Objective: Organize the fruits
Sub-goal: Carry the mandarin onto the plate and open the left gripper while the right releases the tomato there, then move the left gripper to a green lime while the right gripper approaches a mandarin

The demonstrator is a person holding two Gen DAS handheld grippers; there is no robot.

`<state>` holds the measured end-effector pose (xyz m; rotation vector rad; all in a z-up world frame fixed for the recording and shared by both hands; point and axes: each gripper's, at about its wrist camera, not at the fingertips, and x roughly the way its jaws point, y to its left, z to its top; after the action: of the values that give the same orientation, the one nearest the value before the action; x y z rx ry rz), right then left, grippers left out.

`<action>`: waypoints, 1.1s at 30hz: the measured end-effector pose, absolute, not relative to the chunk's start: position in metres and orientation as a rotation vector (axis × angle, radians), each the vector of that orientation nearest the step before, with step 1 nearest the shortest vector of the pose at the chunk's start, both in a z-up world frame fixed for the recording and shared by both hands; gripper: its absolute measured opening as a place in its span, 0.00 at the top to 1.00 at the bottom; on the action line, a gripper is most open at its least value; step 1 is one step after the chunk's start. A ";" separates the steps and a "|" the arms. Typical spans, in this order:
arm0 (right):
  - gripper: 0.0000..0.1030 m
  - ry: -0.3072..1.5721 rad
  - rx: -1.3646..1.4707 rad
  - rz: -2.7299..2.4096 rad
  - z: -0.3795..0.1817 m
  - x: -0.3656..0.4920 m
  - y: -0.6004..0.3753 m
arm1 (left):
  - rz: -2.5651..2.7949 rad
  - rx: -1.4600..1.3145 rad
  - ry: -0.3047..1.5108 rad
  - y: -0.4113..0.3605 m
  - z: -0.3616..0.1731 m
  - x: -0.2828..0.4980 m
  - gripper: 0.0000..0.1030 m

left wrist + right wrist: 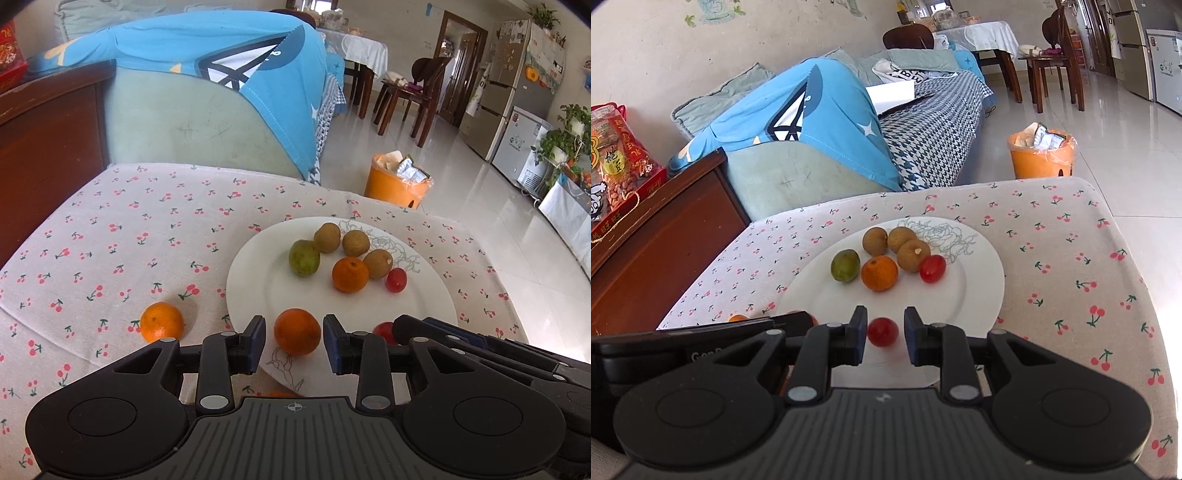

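Note:
A white plate [258, 288] [979, 288] lies on the cherry-print tablecloth. On its far half sit a green fruit [303, 257], three brown fruits, a mandarin [349, 274] and a cherry tomato [396, 280]. My left gripper [294, 339] is open, with an orange [297, 326] on the plate's near rim between its pads, a gap showing on both sides. My right gripper [885, 338] straddles a second cherry tomato [882, 331] resting on the plate, with a gap at the right pad. Another mandarin [161, 322] lies on the cloth left of the plate.
A sofa draped with a blue garment [207, 55] stands behind the table, and a dark wooden cabinet [48, 122] to its left. An orange waste bin [397, 184] is on the floor beyond the far edge. The two grippers are side by side, almost touching.

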<state>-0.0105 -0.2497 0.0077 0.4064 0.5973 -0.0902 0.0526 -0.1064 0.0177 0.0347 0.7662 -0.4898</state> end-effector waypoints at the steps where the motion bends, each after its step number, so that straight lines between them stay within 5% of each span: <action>1: 0.77 0.596 0.408 -0.091 0.008 -0.011 -0.250 | -0.485 0.042 0.759 -0.106 0.020 0.052 0.61; 3: 0.77 0.595 0.406 -0.095 0.010 -0.012 -0.250 | -0.469 0.051 0.751 -0.104 0.026 0.052 0.50; 9: 0.74 0.595 0.414 -0.082 0.015 -0.016 -0.246 | -0.445 0.071 0.754 -0.092 0.036 0.047 0.41; 33: 0.70 0.666 0.311 0.004 0.019 -0.054 -0.209 | -0.334 0.036 0.802 -0.025 0.050 0.012 0.38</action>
<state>-0.0543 -0.2093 0.0185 0.3114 0.6660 0.0041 0.0120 -0.0246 0.0499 0.0358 0.8015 -0.3343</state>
